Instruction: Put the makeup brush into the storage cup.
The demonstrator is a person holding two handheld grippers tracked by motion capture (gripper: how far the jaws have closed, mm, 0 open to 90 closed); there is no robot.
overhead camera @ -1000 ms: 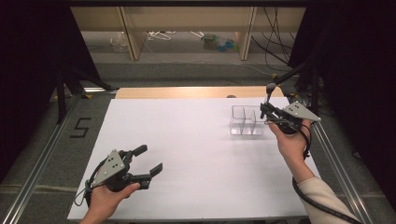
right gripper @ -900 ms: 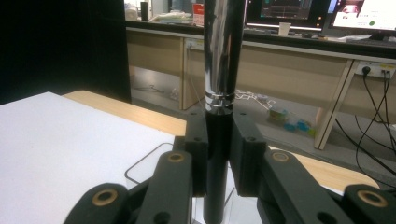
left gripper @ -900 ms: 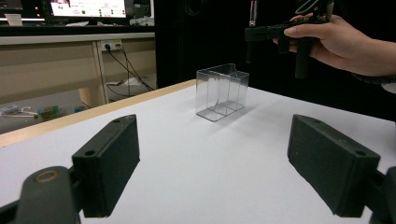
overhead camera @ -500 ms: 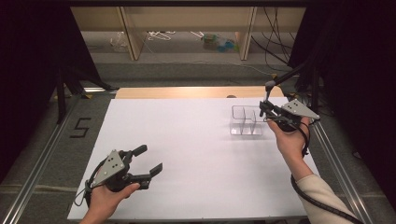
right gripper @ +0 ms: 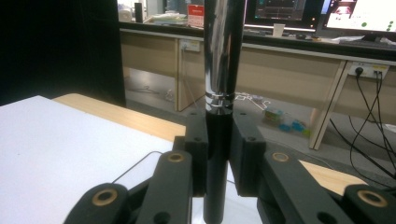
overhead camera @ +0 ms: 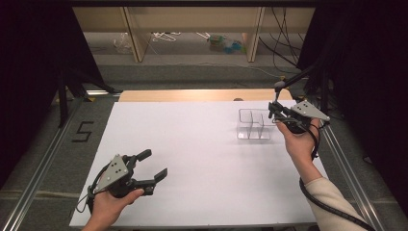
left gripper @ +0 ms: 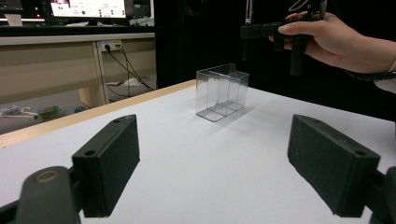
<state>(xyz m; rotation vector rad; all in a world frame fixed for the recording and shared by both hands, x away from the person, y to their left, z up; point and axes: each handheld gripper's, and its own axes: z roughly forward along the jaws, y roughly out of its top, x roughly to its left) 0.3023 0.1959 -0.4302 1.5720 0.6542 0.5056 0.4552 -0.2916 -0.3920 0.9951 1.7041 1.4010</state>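
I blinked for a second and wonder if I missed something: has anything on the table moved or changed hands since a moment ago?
Nothing has visibly changed. The right gripper still clamps the upright black-and-silver rod above the clear divided box, and the left gripper still rests open near the front of the white table.

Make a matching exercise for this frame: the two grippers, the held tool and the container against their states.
Things:
1. left gripper
2. right gripper
3. black-and-silver rod
4. clear divided container

States:
A. stands empty on the white table
B. held upright, above the container
C. open, nothing between the jaws
D. shut on a slim tool

Pairs: 1-C, 2-D, 3-B, 4-A
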